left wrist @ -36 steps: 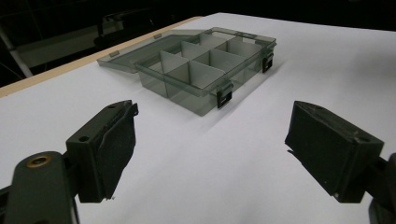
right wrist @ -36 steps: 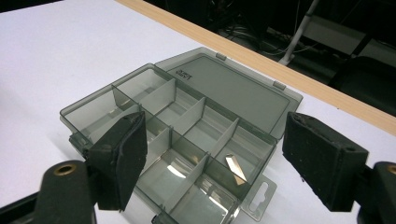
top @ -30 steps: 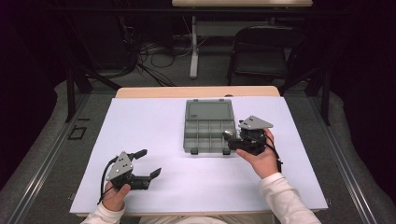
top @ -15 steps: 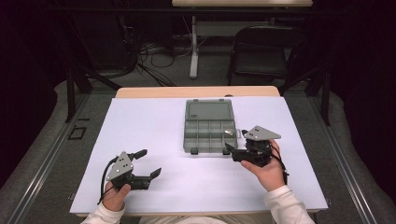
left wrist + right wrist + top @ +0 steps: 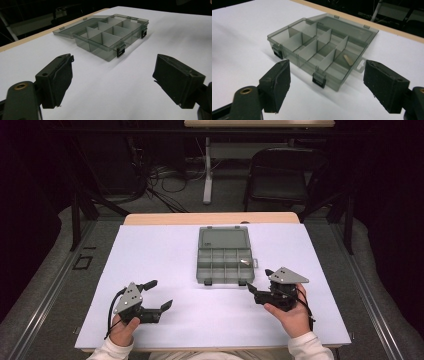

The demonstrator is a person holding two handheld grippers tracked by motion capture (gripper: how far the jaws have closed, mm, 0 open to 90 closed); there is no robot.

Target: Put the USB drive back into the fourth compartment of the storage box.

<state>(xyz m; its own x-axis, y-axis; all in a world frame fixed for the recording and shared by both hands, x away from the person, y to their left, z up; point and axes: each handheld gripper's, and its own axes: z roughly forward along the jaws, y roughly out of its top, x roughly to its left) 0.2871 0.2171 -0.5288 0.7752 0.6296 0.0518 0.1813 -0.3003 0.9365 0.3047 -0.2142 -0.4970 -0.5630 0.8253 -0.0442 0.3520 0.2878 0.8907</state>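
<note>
Organizer box (image 5: pixel 224 255), smoky clear plastic, lid folded flat back toward far edge of table. Sits mid-table, slightly right of centre, on white sheet (image 5: pixel 165 260). Interior: thin dividers making small compartments; two black latches (image 5: pixel 319 80) on near wall, hang tab on its right end.

Contents: one small pale piece (image 5: pixel 348 60), wood-like, in a right-end compartment, the second row back from the latches. Other cells look empty, as far as visible.

Handling, est.: light, rigid shell, thin walls w/ some flex; smooth plastic likely slippery on paper, so prob. slides if pushed at one end. Hinge and latches are the weak pts. Best hold: pinch near wall between the latches, or an end wall; lid best taken at its free edge. Pale piece is small and lies flat, so needs fingertip pinch across its narrow sides, w/ dividers crowding the approach.

Right gripper (image 5: pixel 261 286): just off box's near right corner, not touching, jaws spread wide, nothing between them. Right gripper view looks straight onto latch side.

Left gripper (image 5: pixel 161 295): well apart, near front-left of sheet, jaws likewise wide apart and empty, resting low by table.

Surround: folding chair (image 5: pixel 285 177) and cables (image 5: pixel 155 175) on floor beyond table.
</note>
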